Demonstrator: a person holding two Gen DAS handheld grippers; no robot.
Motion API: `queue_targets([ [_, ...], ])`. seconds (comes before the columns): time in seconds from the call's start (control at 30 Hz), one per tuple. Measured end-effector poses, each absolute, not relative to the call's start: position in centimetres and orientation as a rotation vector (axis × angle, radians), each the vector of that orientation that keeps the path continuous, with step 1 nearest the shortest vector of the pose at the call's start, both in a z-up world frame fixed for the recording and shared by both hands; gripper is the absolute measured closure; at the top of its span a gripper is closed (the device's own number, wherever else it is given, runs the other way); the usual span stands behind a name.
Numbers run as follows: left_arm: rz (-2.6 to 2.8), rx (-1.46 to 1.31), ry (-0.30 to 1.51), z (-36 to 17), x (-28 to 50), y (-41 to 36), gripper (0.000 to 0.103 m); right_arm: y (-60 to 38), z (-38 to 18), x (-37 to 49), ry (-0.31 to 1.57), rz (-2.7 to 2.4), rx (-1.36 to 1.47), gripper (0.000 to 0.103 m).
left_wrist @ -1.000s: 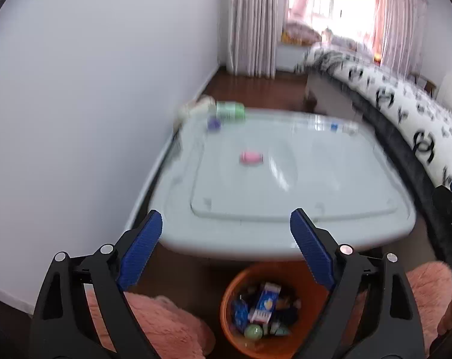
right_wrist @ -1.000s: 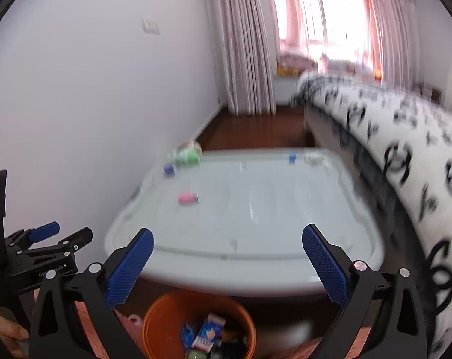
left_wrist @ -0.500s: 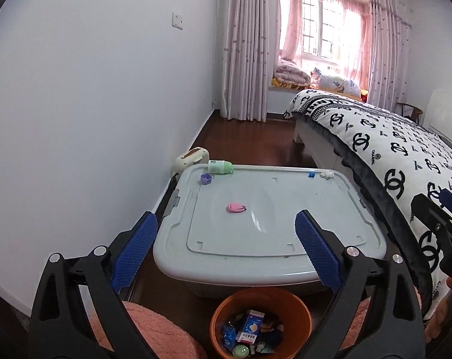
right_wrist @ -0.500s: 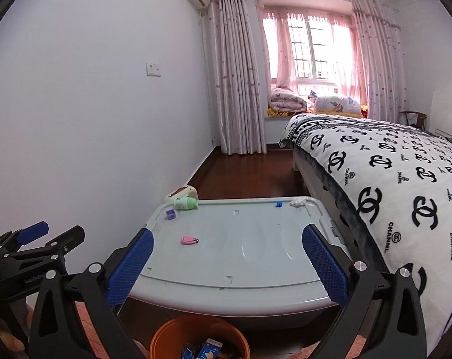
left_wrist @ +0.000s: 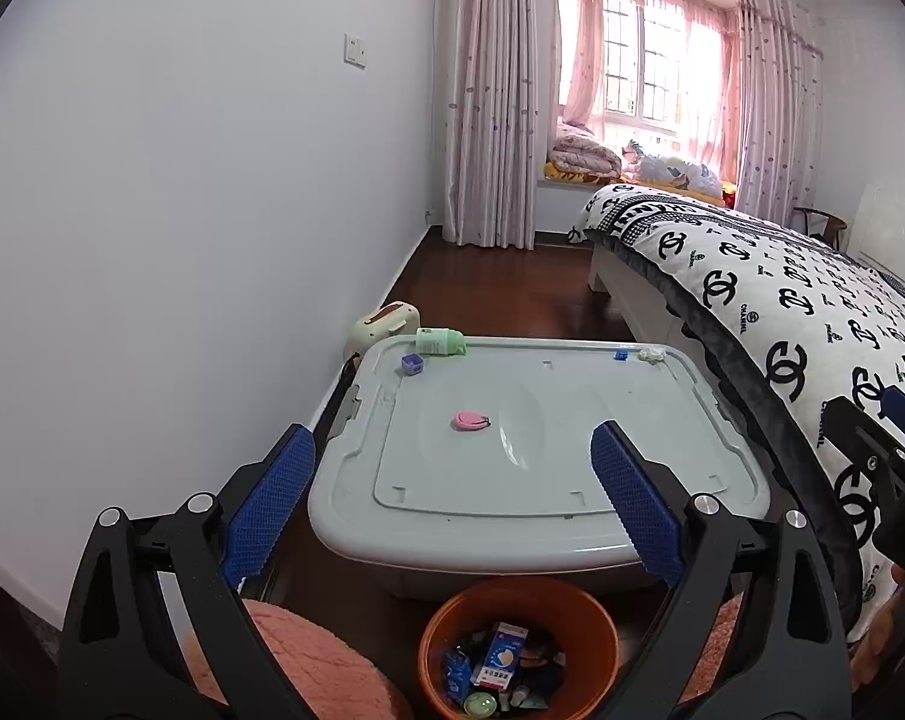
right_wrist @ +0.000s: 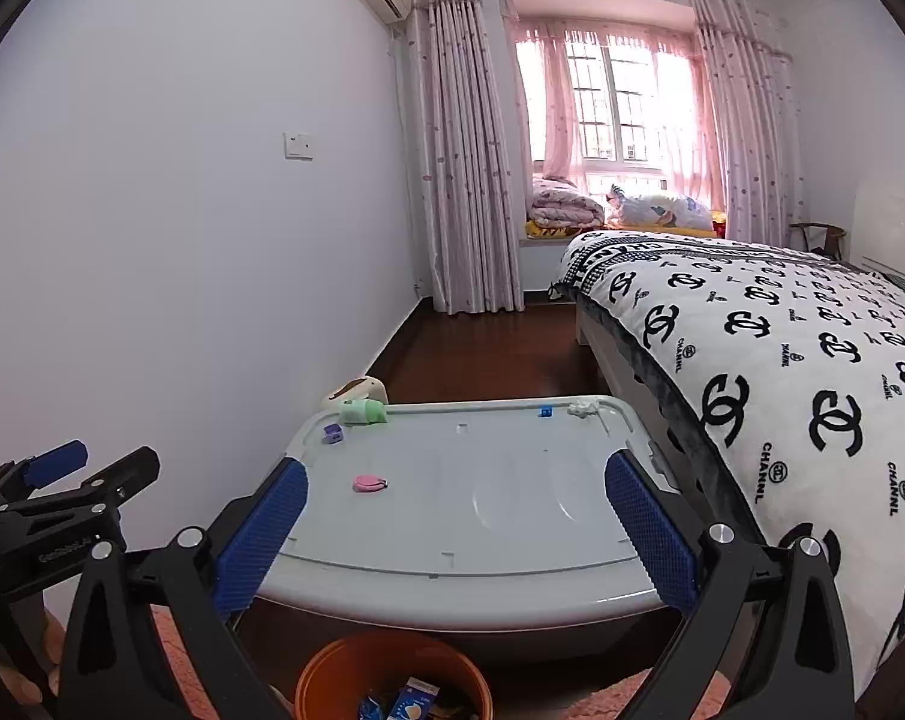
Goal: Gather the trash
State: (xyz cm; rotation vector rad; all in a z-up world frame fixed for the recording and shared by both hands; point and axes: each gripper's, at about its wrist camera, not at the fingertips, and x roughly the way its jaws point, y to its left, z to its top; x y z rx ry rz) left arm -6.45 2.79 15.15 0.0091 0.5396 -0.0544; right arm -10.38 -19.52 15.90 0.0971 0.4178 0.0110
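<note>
We hold our left gripper [left_wrist: 452, 480] and right gripper [right_wrist: 452, 516] spread wide with nothing in them, above the orange bin [left_wrist: 434, 648] full of trash. A pink thing [left_wrist: 470, 420] lies on the gray box lid [left_wrist: 602, 432] ahead

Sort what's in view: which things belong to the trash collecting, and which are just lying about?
Job:
- orange bin, already holding trash
- pink item, green bottle, purple item, white scrap on the grey box lid

Lying about:
- bed
- cream object by the wall
</note>
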Motion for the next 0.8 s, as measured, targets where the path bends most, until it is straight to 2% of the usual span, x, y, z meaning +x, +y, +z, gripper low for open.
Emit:
queue_targets([
  [0.8,-0.068,0.019,0.548,15.07,-6.48,2.68,0.012,-19.29,15.74,-10.28,0.429,-0.003,0.092,0.005],
])
